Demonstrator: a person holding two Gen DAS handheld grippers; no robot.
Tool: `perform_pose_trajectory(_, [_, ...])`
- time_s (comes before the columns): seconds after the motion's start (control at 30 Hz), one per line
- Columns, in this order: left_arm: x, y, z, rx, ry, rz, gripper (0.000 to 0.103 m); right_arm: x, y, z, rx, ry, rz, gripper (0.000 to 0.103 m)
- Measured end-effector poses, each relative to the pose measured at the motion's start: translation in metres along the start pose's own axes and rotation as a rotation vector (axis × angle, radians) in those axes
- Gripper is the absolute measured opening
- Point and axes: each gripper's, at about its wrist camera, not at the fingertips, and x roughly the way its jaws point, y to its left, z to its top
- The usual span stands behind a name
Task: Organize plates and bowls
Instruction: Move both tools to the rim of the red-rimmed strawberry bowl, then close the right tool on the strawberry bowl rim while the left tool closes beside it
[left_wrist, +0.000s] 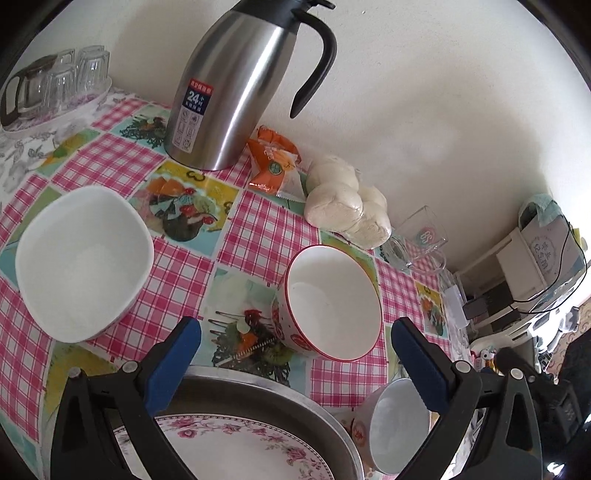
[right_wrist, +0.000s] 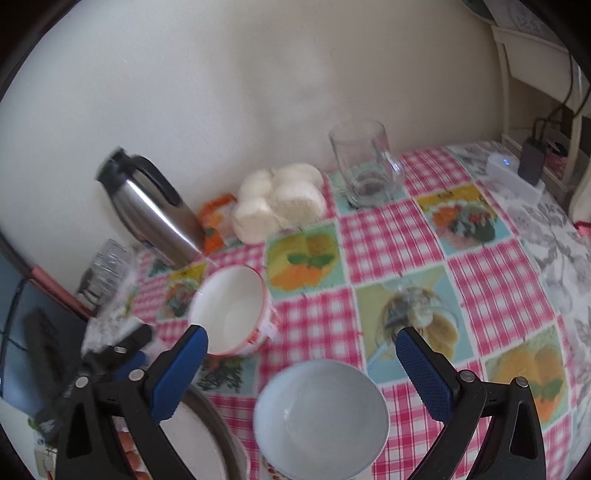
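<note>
Evidently both tongs were empty, jaws spread wide: left gripper (left_wrist: 295, 363) above the red-rimmed bowl (left_wrist: 330, 302), right gripper (right_wrist: 301, 373) above the small white bowl (right_wrist: 321, 419). Neither touched a bowl. A squarish white bowl (left_wrist: 83, 264) stood apart to the left on the checked tablecloth (left_wrist: 258, 229); the floral plate (left_wrist: 236, 448) lay in a metal tray (left_wrist: 266, 397) at the near edge. Judged: approach step, nothing yet gathered. Next move probably calls for lowering one finger inside a bowl's rim, one outside, closing, then nesting bowls. Right wrist view was motion-blurred; the left gripper showed there only as a smear. Plate and tray were cut off by the frame; the thermos (left_wrist: 229, 88) and steamed buns (left_wrist: 347, 206) stood behind
</note>
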Motion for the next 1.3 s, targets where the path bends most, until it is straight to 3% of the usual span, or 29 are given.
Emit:
perform_pose_trajectory(0.2, [0.000, -0.005, 0.000, 0.014, 0.013, 0.011, 0.102, -0.022, -0.004, 0.000, -0.015, 0.039, -0.058, 0.103])
perform_pose_trajectory(0.43, [-0.002, -0.006, 0.000, 0.014, 0.018, 0.021, 0.102, -0.075, 0.000, 0.015, -0.029, -0.056, -0.084, 0.103])
perform_pose_trajectory(0.53, [-0.002, -0.005, 0.000, 0.007, 0.022, 0.016, 0.102, -0.077, 0.012, 0.028, -0.053, -0.082, -0.089, 0.103])
perform_pose_trajectory(0.7, [0.000, -0.004, 0.000, 0.003, 0.024, 0.008, 0.102, -0.041, 0.029, 0.031, -0.071, -0.044, -0.081, 0.101])
perform_pose_trajectory(0.83, [0.004, -0.002, 0.001, 0.001, 0.026, 0.008, 0.100, 0.001, 0.037, 0.023, -0.075, 0.016, -0.061, 0.085])
perform_pose_trajectory(0.9, [0.007, 0.000, 0.002, -0.005, 0.032, 0.004, 0.091, 0.022, 0.039, 0.019, -0.075, 0.047, -0.065, 0.082])
perform_pose_trajectory(0.97, [0.010, 0.002, 0.002, -0.010, 0.038, -0.002, 0.086, 0.044, 0.041, 0.013, -0.065, 0.077, -0.063, 0.072])
perform_pose_trajectory(1.17, [0.017, 0.003, 0.003, -0.005, 0.046, -0.013, 0.079, 0.093, 0.045, 0.004, -0.041, 0.158, -0.076, 0.054])
perform_pose_trajectory(1.3, [0.024, 0.005, 0.002, -0.010, 0.058, -0.016, 0.074, 0.113, 0.049, 0.000, -0.054, 0.197, -0.111, 0.048])
